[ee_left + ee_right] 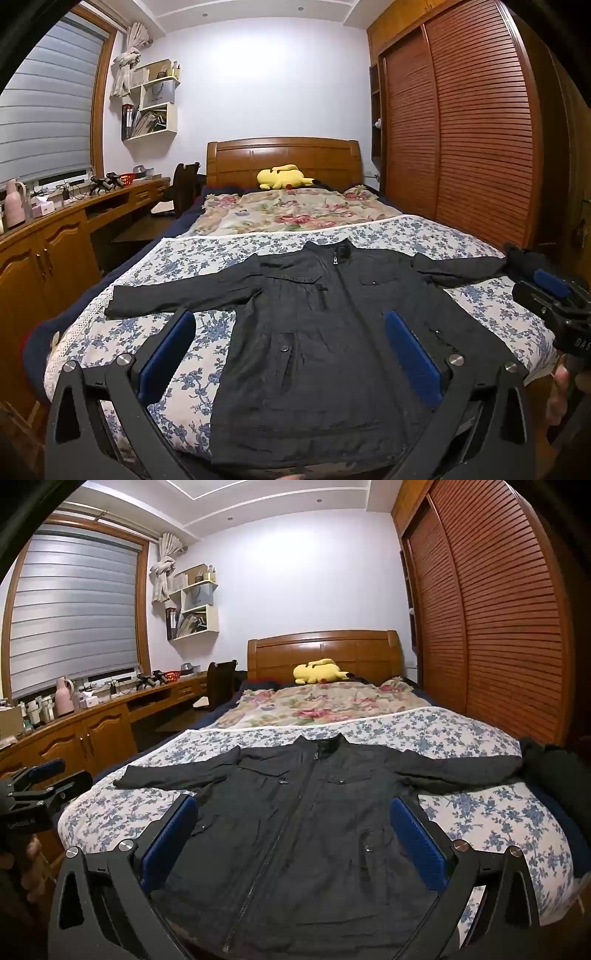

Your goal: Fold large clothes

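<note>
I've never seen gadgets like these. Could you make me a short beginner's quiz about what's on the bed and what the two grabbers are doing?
1. True or false: the black jacket lies spread flat on the bed with its front zipped shut.
2. The yellow plush toy lies: A) on the jacket, B) at the headboard, C) on the desk.
3. Fill in: the jaws of the left gripper and the right gripper are both ___, holding nothing.

Key: 1 true; 2 B; 3 open.
</note>
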The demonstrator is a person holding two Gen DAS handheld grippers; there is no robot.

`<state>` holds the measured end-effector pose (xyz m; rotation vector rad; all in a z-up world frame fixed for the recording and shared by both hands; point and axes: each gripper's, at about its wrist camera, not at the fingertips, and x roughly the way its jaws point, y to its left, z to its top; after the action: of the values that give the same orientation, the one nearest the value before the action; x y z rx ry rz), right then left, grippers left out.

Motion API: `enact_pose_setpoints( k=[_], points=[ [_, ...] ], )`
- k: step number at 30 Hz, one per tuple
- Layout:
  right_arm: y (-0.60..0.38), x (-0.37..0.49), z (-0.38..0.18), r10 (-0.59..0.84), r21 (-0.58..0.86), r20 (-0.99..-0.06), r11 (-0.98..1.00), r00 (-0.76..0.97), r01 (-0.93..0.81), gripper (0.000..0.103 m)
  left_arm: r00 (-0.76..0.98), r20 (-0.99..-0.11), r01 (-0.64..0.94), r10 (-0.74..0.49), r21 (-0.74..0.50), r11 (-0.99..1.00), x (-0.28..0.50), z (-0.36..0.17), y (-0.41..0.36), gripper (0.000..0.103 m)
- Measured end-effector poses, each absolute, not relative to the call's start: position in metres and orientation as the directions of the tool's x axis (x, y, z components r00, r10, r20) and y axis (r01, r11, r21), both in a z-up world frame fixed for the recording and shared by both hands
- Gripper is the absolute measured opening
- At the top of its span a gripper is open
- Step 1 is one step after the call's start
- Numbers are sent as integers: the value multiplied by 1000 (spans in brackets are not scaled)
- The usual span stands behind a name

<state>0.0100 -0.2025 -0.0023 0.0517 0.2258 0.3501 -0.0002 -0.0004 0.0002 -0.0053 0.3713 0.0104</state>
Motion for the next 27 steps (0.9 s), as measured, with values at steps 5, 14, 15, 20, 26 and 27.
enact_pose_setpoints(
  k=[5,14,15,20,26,27],
  points=[
    [-202,10,-3,348,87,-213,938,913,-337,103,934,-358,-11,4,-17,1000,-2,1,1,103],
    [-203,11,-4,348,76,-213,938,913,-339,103,934,-358,-17,10,-15,1000,-4,-3,8,103],
    [-203,11,-3,348,76,-213,938,913,-340,103,934,-358,-18,11,-14,1000,-5,-3,9,103],
    [-203,9,-3,347,73,-215,938,913,-339,103,933,-361,-23,17,-12,1000,-1,-2,6,103],
    [-203,9,-2,347,73,-219,938,912,-339,103,933,-360,-24,19,-9,1000,-1,-1,4,103],
    [-203,9,-2,349,73,-219,937,911,-341,103,933,-360,-24,19,-9,1000,-1,-1,4,103]
  ],
)
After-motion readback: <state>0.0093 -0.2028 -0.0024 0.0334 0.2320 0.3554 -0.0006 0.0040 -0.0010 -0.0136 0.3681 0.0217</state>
